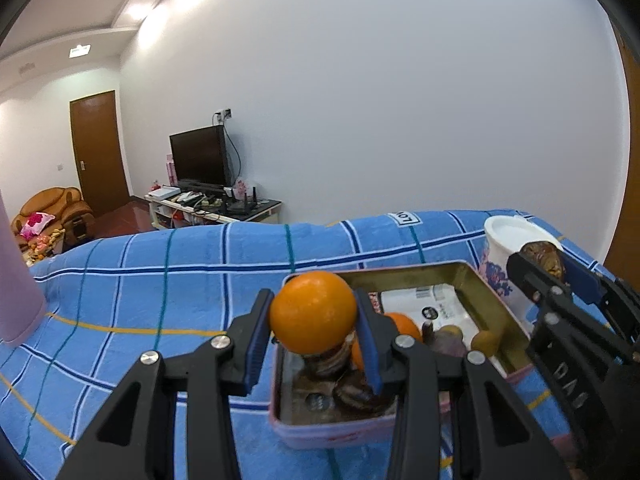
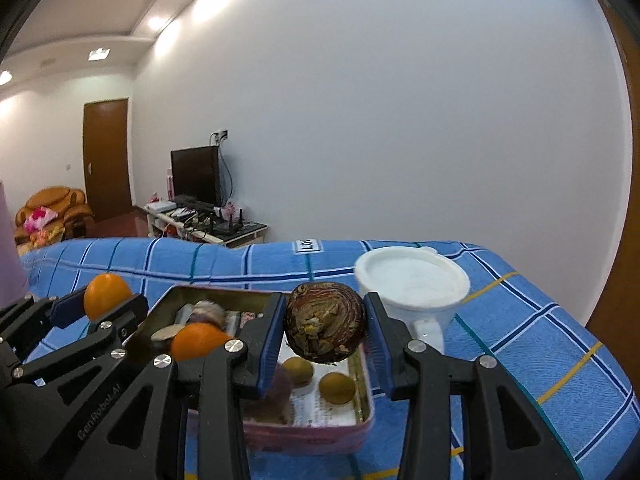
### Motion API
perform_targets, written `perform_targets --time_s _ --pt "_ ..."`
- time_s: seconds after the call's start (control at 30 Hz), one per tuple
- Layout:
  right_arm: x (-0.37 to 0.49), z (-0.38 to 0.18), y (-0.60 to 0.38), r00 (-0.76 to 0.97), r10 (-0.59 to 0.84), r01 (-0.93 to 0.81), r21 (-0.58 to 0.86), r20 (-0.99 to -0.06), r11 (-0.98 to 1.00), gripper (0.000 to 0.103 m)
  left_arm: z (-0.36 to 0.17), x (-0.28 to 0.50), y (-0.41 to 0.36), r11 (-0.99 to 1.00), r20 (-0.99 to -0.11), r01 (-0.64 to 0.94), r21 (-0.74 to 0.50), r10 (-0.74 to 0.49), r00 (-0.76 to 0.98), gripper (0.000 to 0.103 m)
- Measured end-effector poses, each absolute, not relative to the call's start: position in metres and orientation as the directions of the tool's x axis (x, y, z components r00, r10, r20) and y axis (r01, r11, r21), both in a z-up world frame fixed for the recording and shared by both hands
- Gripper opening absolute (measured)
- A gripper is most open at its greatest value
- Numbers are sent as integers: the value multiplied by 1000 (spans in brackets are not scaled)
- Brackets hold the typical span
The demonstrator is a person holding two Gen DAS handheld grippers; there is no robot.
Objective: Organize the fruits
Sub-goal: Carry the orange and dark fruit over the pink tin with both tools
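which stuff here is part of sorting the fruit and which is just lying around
Job: orange in left claw; brown fruit in right claw; tin; second orange.
Lying about: white mug, TV, armchair.

Right hand-held gripper (image 2: 325, 330) clamped a dark brown, mottled round fruit (image 2: 325, 327) between its blue pads, held above the pink tin tray (image 2: 320, 434). Left hand-held gripper (image 2: 107, 300) at left edge gripped an orange (image 2: 106, 294). Tray sat on blue plaid cloth (image 2: 520, 320) and held a second orange (image 2: 196, 340), two small brown-green fruits (image 2: 337, 387), a purplish blurred item and printed paper. White cup (image 2: 412, 284) with handle stood just beside the tray, to its right. TV (image 2: 195, 174), brown door and orange armchair were in the background.
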State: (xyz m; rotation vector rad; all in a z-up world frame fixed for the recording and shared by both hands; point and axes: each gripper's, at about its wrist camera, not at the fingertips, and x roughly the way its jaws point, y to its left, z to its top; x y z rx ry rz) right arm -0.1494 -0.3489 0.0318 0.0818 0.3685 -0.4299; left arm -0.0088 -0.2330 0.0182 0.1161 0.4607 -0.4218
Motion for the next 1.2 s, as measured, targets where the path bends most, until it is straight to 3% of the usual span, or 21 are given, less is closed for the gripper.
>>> perform_targets --time_s 0.7,0.93,1.2 --pt "-130 14 -373 802 -288 421 152 -523 894 42 2 9 -247 893 -508 449 -17 -394 766 42" --pt "-105 23 -371 761 -332 415 25 -557 910 42 0 18 -250 896 -524 445 -3 -380 762 42" --pt "-76 11 -371 750 -299 407 56 -590 912 42 -4 25 -252 898 -546 441 2 -369 753 42"
